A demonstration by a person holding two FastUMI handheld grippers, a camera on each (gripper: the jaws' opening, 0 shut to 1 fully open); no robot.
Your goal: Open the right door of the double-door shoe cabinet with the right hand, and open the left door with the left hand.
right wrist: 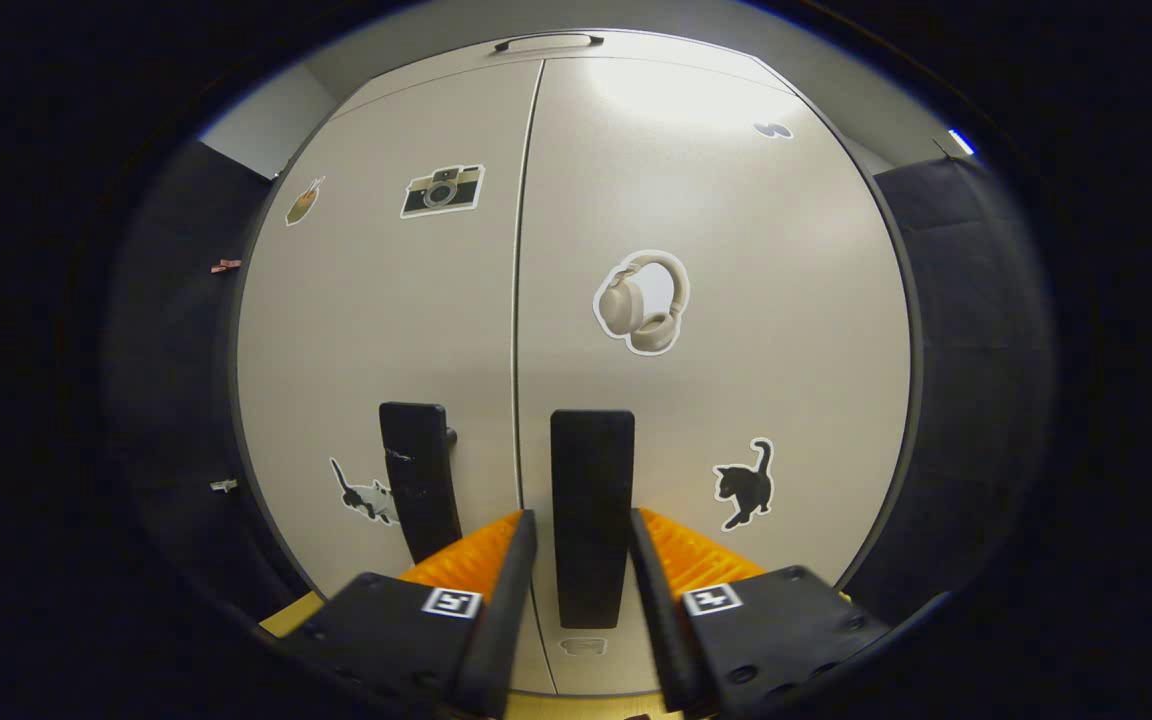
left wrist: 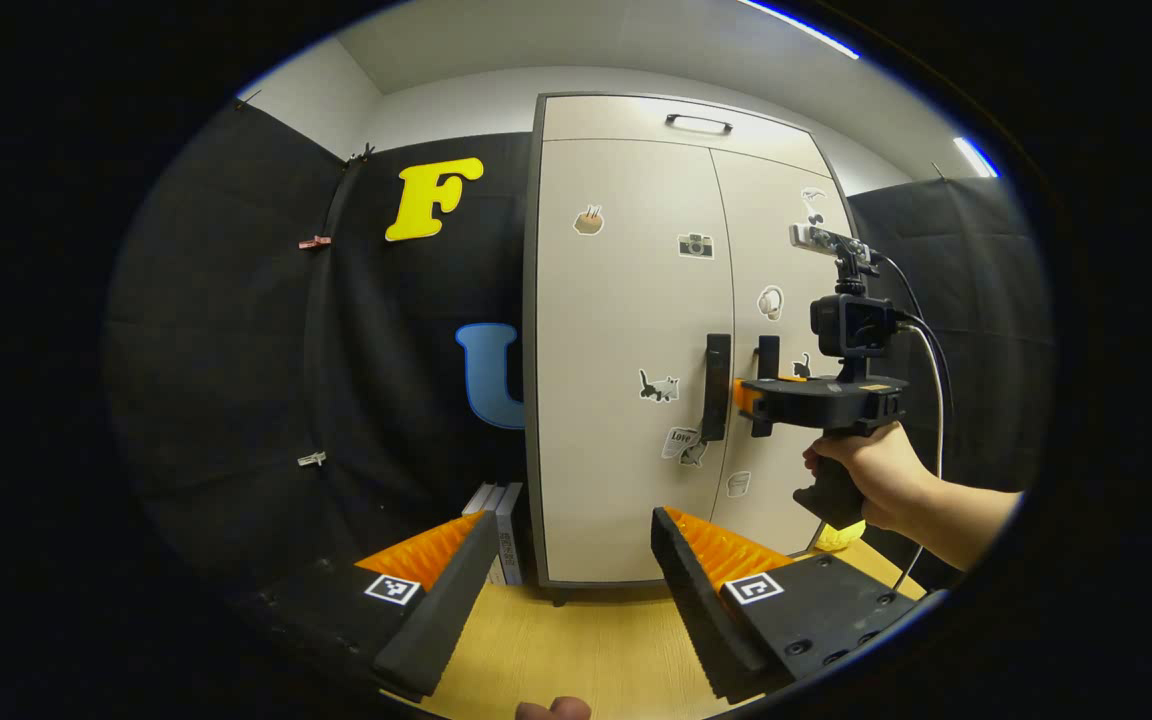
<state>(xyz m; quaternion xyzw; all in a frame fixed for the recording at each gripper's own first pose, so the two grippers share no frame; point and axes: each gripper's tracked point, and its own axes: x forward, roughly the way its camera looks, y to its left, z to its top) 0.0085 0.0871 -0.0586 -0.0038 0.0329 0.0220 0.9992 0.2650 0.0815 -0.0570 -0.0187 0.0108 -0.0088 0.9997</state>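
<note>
The pale double-door shoe cabinet (left wrist: 626, 330) stands ahead with both doors closed and stickers on them. A black vertical handle sits on each door beside the centre seam: the left door handle (left wrist: 716, 386) and the right door handle (right wrist: 591, 515). My right gripper (right wrist: 582, 520) has narrowed around the right door handle, one finger close on each side. In the left gripper view, a hand (left wrist: 871, 475) holds that right gripper (left wrist: 751, 398) at the handle. My left gripper (left wrist: 566, 565) hangs back from the cabinet, fingers wide apart with nothing between them.
The cabinet stands on a light wooden tabletop (left wrist: 586, 640). A few books (left wrist: 501, 535) stand against its left side. Black cloth walls flank it on both sides. A cable (left wrist: 931, 400) trails from the right gripper's camera mount.
</note>
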